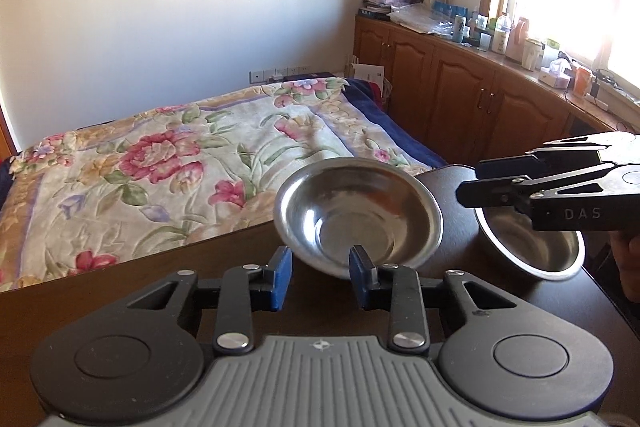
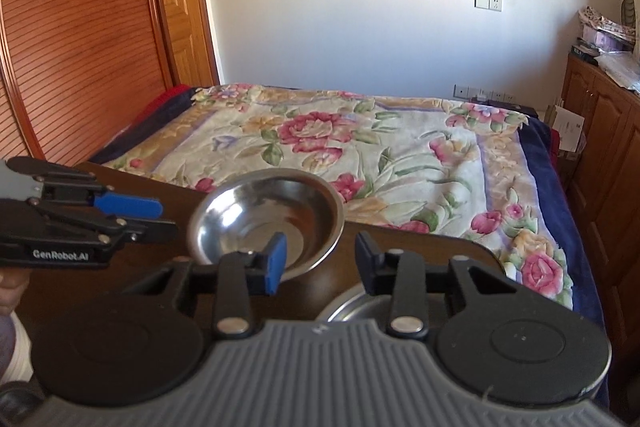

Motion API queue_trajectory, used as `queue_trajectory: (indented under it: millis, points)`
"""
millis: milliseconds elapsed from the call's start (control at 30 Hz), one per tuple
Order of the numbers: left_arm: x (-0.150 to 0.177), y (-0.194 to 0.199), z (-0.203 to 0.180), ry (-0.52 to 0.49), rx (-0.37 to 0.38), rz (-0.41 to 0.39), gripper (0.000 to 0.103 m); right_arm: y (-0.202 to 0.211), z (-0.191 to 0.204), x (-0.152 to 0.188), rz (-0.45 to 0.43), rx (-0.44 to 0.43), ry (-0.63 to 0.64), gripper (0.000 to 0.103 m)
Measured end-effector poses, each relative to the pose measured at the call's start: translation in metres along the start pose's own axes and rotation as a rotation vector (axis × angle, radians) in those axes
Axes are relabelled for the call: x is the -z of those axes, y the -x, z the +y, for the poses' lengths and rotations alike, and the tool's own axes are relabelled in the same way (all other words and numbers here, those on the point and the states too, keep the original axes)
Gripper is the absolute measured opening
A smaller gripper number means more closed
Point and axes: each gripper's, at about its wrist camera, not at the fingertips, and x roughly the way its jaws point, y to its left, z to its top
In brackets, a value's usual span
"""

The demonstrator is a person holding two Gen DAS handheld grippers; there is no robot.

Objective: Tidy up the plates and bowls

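A shallow steel bowl [image 1: 358,215] [image 2: 268,223] sits on the dark wooden table [image 1: 120,287], near its far edge. My left gripper [image 1: 320,267] is open just short of the bowl's near rim, holding nothing. A second, deeper steel bowl [image 1: 528,247] [image 2: 360,303] stands to the right of the first. My right gripper [image 2: 322,255] hovers open above this second bowl, empty, its left finger in line with the first bowl. Each gripper shows in the other's view: the right gripper [image 1: 468,183] from the right, the left gripper [image 2: 160,217] from the left.
Beyond the table's far edge lies a bed with a floral cover [image 1: 160,155]. Wooden cabinets [image 1: 440,87] with a cluttered top run along the right under a bright window. A wooden wardrobe door [image 2: 80,27] stands far left. A person's hand [image 1: 628,251] holds the right gripper.
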Motion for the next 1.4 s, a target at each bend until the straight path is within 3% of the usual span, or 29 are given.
queue_trajectory:
  millis: [567, 833, 1400]
  points:
    - [-0.006, -0.037, 0.009, 0.062, -0.002, 0.044, 0.034, -0.041, -0.011, -0.009, 0.143, -0.078, -0.052, 0.039]
    - [-0.002, -0.043, 0.009, 0.079, -0.003, 0.061, 0.033, -0.046, -0.002, -0.008, 0.176, -0.075, -0.035, 0.029]
    - [-0.001, -0.011, 0.004, 0.067, -0.018, 0.039, 0.03, -0.022, 0.001, -0.005, 0.141, -0.118, -0.096, 0.026]
